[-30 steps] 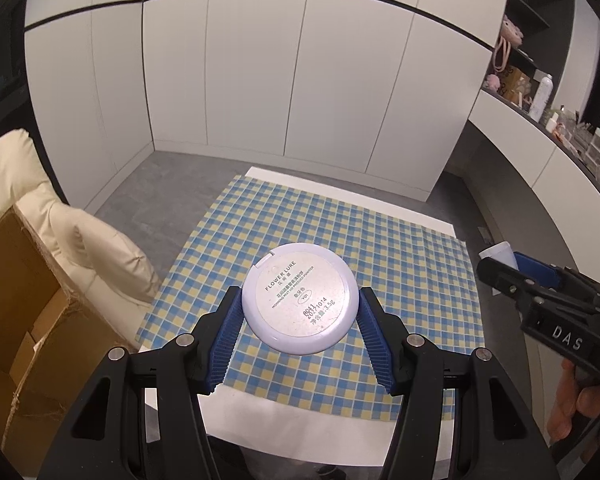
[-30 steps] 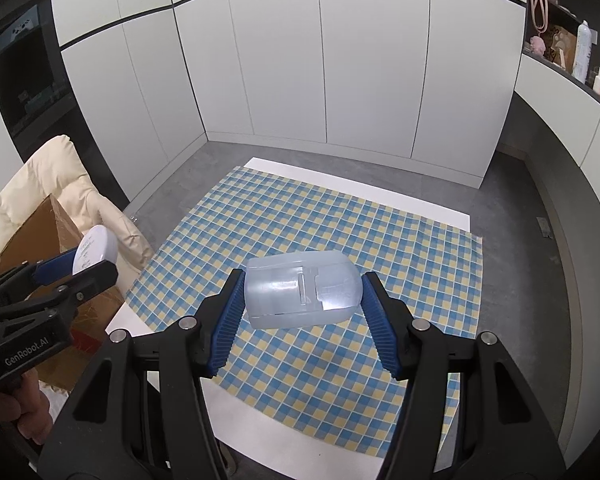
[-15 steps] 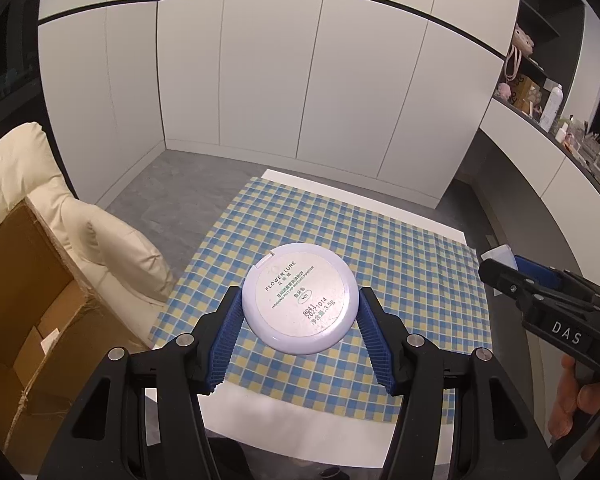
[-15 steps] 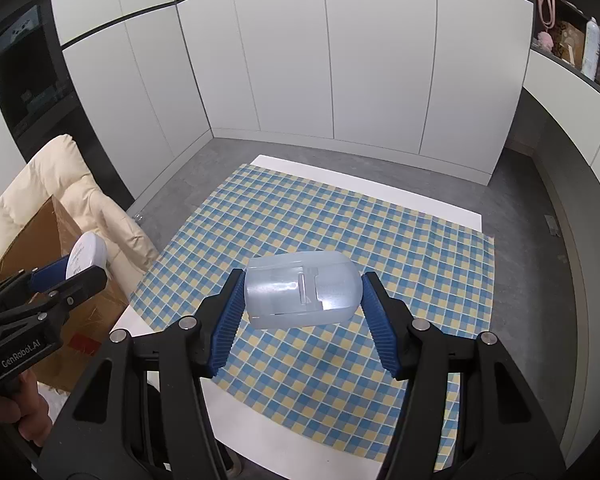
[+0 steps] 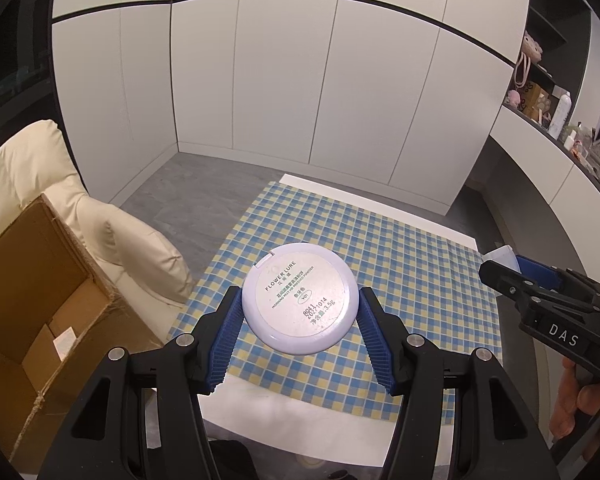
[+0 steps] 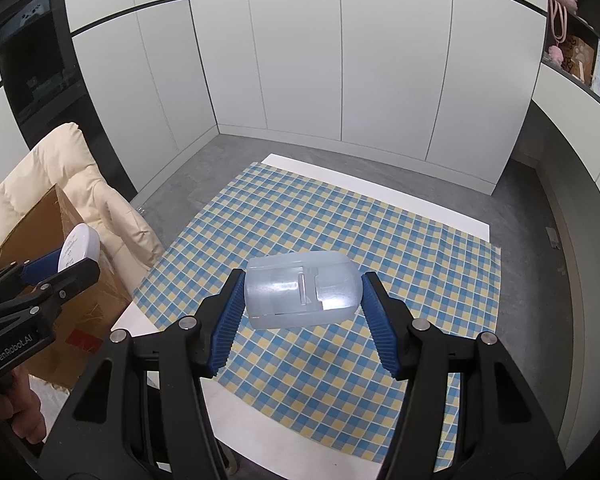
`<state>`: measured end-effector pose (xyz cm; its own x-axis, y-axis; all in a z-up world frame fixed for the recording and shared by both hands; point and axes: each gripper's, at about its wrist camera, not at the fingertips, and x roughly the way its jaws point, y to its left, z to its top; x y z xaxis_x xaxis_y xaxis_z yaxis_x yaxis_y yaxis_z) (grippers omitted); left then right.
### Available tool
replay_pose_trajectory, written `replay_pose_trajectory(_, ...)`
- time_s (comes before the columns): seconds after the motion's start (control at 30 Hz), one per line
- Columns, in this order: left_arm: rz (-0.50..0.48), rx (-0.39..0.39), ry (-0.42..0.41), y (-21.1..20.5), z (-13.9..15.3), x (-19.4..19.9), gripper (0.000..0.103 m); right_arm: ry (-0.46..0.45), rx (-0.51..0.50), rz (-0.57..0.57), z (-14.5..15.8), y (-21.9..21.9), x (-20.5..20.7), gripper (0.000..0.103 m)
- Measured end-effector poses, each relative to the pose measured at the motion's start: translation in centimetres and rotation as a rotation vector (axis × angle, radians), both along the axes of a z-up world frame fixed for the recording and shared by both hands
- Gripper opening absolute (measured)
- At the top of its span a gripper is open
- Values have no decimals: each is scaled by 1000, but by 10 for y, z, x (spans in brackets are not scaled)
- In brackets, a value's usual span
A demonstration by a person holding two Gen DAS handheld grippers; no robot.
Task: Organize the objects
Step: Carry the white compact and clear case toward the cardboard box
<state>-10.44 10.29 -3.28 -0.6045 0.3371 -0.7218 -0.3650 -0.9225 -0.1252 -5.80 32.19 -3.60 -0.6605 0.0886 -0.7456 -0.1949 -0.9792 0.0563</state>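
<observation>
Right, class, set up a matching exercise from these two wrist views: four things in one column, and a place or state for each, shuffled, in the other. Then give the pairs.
Things:
1. round powder compact
2. translucent plastic case
3. cardboard box
4. checked cloth

Places or states:
A. lying spread over the white table
B. clamped in the right gripper
C. open, on the cream chair
D. clamped in the left gripper

Pairs: 1-D, 2-B, 3-C, 4-A
</observation>
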Motion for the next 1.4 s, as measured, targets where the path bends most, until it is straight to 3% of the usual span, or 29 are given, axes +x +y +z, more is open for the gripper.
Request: replay_pose_trajectory(1.4,171,21,40,-89,7,1,58,13,39,185,0,-95,-38,60)
